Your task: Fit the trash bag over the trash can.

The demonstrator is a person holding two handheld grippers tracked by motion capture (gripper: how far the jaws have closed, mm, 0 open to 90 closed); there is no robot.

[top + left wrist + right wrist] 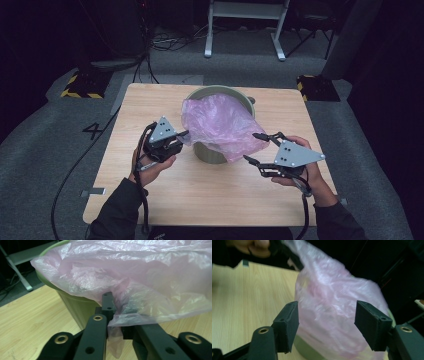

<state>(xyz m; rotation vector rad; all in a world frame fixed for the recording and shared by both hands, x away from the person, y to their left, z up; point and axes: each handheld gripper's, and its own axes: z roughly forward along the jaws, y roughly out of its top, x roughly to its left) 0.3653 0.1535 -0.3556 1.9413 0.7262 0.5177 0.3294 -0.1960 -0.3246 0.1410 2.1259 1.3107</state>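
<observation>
While the pink plastic bag (140, 285) is being draped over the green bin (210, 150), its hem is being pinched by the left gripper (184, 134), whose jaws are clamped on a fold of film just beside the bin's near-left rim. On the bin's other side, the right gripper (254, 147) is being held with its jaws spread apart; between the 2 pads (287, 325) the bag is being framed but not touched, so nothing is being gripped there. The bag is sitting crumpled across the mouth of the bin, with 1 flap hanging down the bin's front wall. The bin itself is standing upright toward the far middle of the wooden table (150, 200).

Trouble is likely being invited by the single-sided hold: if the film is pulled from the left alone, the bag could be dragged off the bin's right rim, the thin plastic could be torn at the pinch, or the light bin could be tipped or slid.
</observation>
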